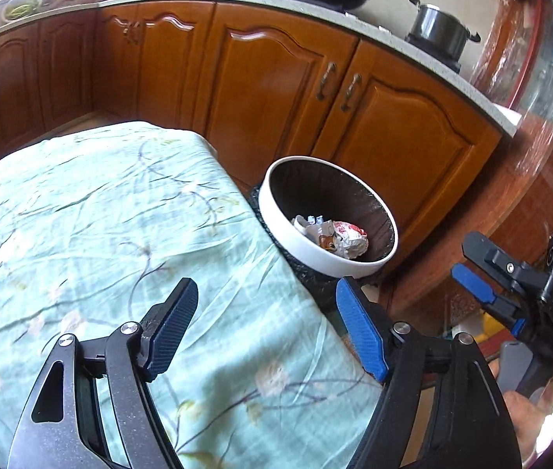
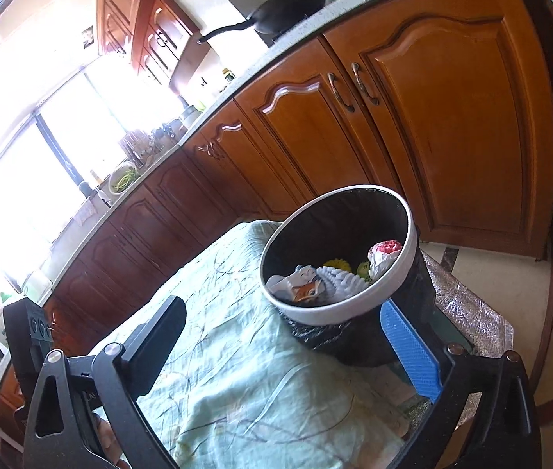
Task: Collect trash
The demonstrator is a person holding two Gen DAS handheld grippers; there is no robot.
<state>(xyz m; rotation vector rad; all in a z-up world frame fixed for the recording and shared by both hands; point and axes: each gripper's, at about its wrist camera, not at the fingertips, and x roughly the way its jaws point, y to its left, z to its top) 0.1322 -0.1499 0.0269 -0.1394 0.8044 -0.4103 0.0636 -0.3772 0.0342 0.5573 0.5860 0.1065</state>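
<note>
The left gripper (image 1: 266,324), black-framed with blue pads, stands spread and empty over a pale green floral cloth (image 1: 100,215) covering the table. The right gripper (image 2: 288,351) is likewise spread wide, nothing between its fingers. Just beside the table edge stands a round white-rimmed bin with a black liner (image 2: 339,314); crumpled paper trash (image 2: 382,256) lies inside, with what may be yellow scraps.
</note>
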